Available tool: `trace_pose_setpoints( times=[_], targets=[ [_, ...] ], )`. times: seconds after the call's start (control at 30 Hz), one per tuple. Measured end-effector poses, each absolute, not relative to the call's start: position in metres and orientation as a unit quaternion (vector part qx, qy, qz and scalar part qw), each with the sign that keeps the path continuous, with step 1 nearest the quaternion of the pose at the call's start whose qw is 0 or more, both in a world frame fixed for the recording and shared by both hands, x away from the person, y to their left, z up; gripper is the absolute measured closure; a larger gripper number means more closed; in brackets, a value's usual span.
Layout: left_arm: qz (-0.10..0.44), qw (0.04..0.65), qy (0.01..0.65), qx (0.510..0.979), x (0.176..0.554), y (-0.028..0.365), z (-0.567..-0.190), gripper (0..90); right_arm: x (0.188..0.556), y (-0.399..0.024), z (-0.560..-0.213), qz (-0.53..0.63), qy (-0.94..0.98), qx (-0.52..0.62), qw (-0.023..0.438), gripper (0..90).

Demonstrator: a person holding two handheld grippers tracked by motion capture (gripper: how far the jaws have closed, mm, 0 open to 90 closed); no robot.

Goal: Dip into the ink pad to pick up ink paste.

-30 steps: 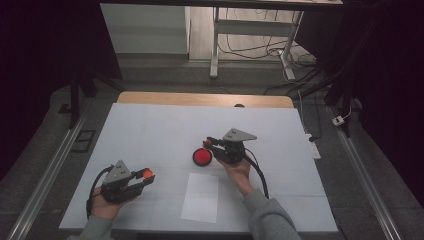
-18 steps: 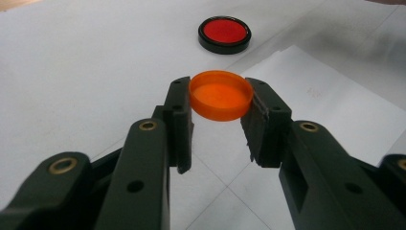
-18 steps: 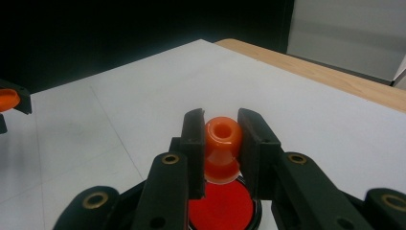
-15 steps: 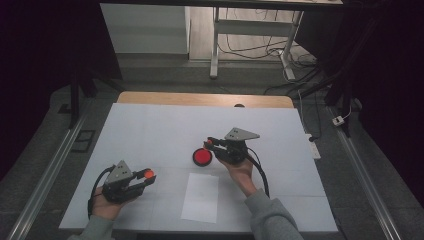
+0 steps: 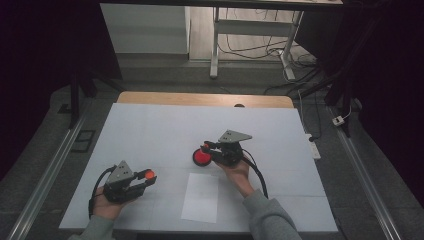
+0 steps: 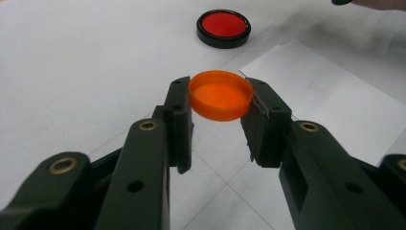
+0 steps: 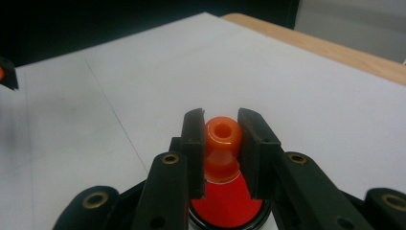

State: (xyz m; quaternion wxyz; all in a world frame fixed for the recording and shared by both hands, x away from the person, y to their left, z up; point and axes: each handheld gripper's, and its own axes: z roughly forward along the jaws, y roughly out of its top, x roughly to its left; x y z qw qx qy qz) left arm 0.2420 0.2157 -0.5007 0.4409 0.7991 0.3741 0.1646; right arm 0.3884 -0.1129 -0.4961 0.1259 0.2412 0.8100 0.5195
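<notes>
Presently, nearest the person at about 7 o'clock on the bench (image 5: 150,120), the left gripper (image 5: 142,178) is clenched on an orange cap (image 6: 220,95), gripped by its rim between both pads and held above the surface. A white paper sheet (image 5: 201,197) lies flat at 6 o'clock, just right of that gripper. Farther in, near the bench centre, the right gripper (image 5: 208,148) is clenched on a small orange bottle (image 7: 222,148), its open neck facing the camera in the right gripper view. Directly beneath it rests a black-rimmed red dish (image 5: 201,157), at 9 o'clock from the right hand (image 5: 237,172).
</notes>
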Motion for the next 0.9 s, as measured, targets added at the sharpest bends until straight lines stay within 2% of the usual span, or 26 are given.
trace_pose_setpoints(
  times=[0.9],
  targets=[
    [0.16, 0.44, 0.373, 0.801, 0.243, 0.216, -0.502, 64.6, 0.405, -0.099, -0.532, 0.478, 0.831, 0.25, 0.134, 72.8]
  ],
)
